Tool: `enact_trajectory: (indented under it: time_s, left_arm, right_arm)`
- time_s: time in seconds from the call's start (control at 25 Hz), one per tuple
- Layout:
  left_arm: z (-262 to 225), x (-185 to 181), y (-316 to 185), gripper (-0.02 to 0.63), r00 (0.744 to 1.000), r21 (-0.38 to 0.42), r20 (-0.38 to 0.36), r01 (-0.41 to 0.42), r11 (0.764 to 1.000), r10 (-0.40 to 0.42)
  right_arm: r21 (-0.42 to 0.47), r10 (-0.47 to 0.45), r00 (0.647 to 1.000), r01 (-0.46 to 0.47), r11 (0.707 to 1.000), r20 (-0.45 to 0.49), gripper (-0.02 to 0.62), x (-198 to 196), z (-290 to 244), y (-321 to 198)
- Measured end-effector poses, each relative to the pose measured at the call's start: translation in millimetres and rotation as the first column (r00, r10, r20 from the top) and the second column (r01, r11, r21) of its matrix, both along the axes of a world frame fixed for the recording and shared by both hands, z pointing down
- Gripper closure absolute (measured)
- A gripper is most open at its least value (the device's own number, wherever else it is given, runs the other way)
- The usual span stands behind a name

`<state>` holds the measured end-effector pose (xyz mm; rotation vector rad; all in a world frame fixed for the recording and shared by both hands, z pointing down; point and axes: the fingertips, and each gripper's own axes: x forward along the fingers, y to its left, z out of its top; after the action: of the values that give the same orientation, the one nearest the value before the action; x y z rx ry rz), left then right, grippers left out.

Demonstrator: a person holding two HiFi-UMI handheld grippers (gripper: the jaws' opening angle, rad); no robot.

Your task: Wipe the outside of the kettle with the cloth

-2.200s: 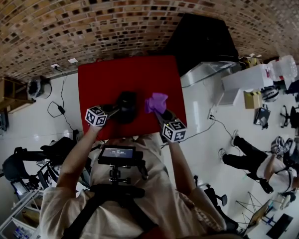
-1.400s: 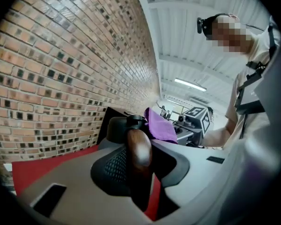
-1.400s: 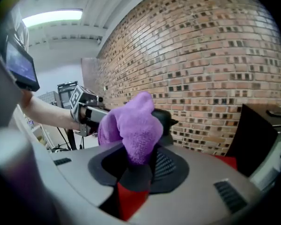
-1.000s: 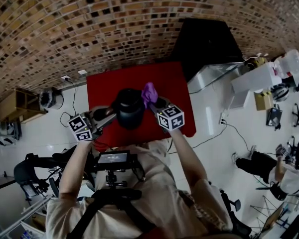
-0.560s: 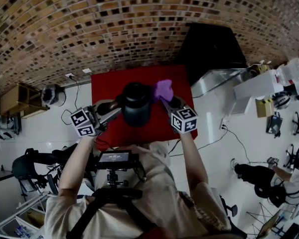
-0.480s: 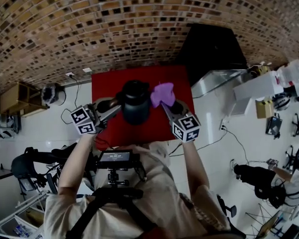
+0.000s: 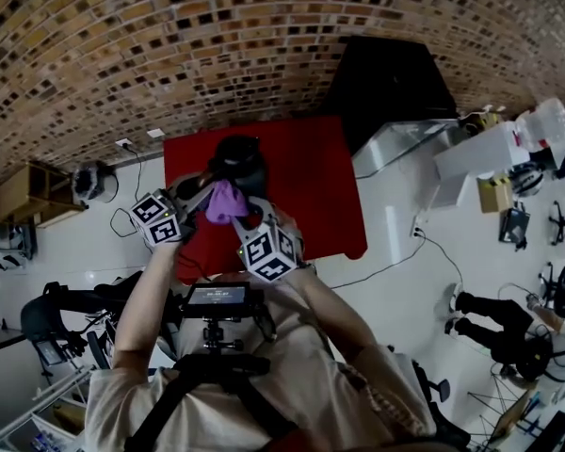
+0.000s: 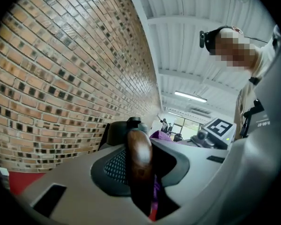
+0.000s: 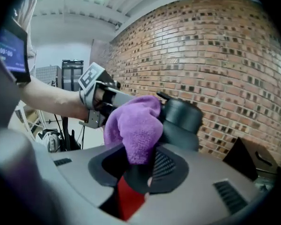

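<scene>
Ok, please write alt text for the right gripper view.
The right tongs clamp a purple cloth at the side of a black kettle. Behind it, the left gripper holds the kettle, with a brick wall beyond.

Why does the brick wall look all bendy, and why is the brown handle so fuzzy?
Head view: the wide lens bows the brick wall into an arch. Left gripper view: the brown kettle handle sits so close, pinched between the fingers, that it looks soft, with a pale shine on it. Right gripper view: the purple cloth looks sharp, and the wall behind curves too.
</scene>
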<state>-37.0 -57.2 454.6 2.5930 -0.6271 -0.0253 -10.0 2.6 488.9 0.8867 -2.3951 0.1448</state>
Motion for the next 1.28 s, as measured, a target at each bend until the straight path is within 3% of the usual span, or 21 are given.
enact_trajectory:
  time_s: [0.24, 0.48, 0.68, 0.84, 0.92, 1.0, 1.08, 1.12, 1.28]
  left_arm:
    - [-28.9, -14.4, 26.7, 0.506, 0.996, 0.072, -0.056, -0.059, 0.996, 0.063]
    - [-56.1, -20.1, 45.1, 0.506, 0.987, 0.128, -0.086, -0.121, 0.984, 0.133]
    - [-77.3, -14.4, 65.9, 0.508, 0.968, 0.177, -0.120, -0.196, 0.964, 0.219]
    - [-88.7, -7.1, 78.7, 0.512, 0.949, 0.192, -0.175, -0.228, 0.955, 0.262]
    - [-90.9, -3.5, 79.8, 0.514, 0.947, 0.182, -0.196, -0.218, 0.959, 0.253]
    - [-90.6, -2.2, 75.5, 0.514, 0.955, 0.171, -0.193, -0.193, 0.966, 0.225]
    - [-87.0, -4.9, 68.3, 0.512, 0.968, 0.165, -0.168, -0.156, 0.974, 0.184]
    - [-83.8, -8.0, 63.7, 0.512, 0.975, 0.164, -0.151, -0.135, 0.977, 0.160]
    - [-63.3, -25.6, 40.2, 0.512, 0.996, 0.143, -0.079, -0.038, 0.989, 0.050]
  right_arm:
    - [-0.057, 0.114, 0.991, -0.110, 0.992, 0.073, 0.465, 76.0, 4.0, -5.3]
    - [-0.109, 0.211, 0.966, -0.196, 0.975, 0.149, 0.466, 107.7, 7.7, -53.4]
    - [-0.210, 0.124, 0.945, -0.060, 0.976, 0.302, 0.468, 91.9, 6.5, -87.5]
    - [-0.269, 0.046, 0.875, 0.098, 0.958, 0.483, 0.466, 76.4, -2.4, -97.7]
    - [-0.252, 0.063, 0.882, 0.065, 0.965, 0.467, 0.466, 86.9, -2.7, -100.5]
    - [-0.213, 0.147, 0.914, -0.069, 0.975, 0.377, 0.466, 115.4, -6.4, -99.6]
    - [-0.166, 0.252, 0.923, -0.210, 0.963, 0.291, 0.466, 144.0, -26.6, -82.2]
    - [-0.137, 0.266, 0.922, -0.236, 0.962, 0.280, 0.466, 147.9, -45.5, -66.5]
    - [-0.094, 0.095, 0.950, -0.070, 0.993, 0.298, 0.465, 87.2, -93.7, -1.1]
